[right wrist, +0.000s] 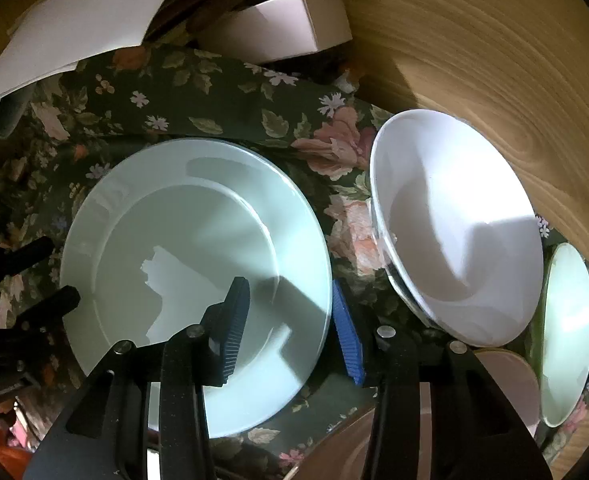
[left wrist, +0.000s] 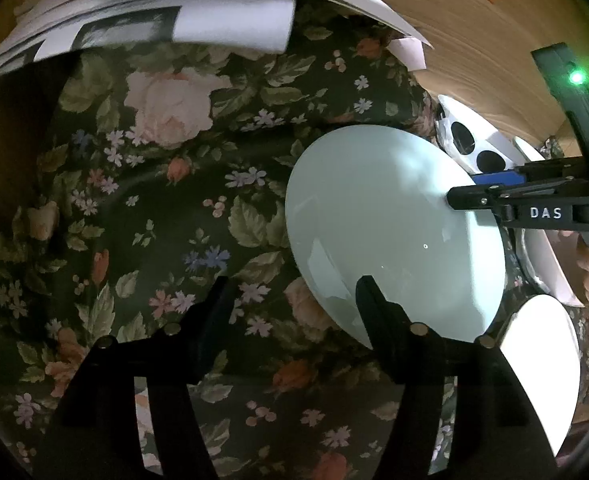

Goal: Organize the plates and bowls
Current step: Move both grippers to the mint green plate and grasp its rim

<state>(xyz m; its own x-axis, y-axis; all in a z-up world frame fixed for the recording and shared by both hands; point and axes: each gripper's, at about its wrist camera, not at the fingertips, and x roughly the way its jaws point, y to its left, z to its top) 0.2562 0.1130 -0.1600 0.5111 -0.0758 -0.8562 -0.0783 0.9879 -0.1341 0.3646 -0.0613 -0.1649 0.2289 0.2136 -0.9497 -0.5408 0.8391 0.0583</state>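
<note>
Right wrist view | pale green plate (right wrist: 190, 248) flat, face up, empty, on floral cloth (right wrist: 214, 92) | my right gripper (right wrist: 290, 328) jaws straddle its near-right rim, contact unclear | white bowl (right wrist: 454, 216) right of plate, tilted, empty | left gripper (left wrist: 290, 308) jaws open at plate edge

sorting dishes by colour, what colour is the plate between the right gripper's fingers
Pale mint green plate, clearest in the right wrist view.
</note>
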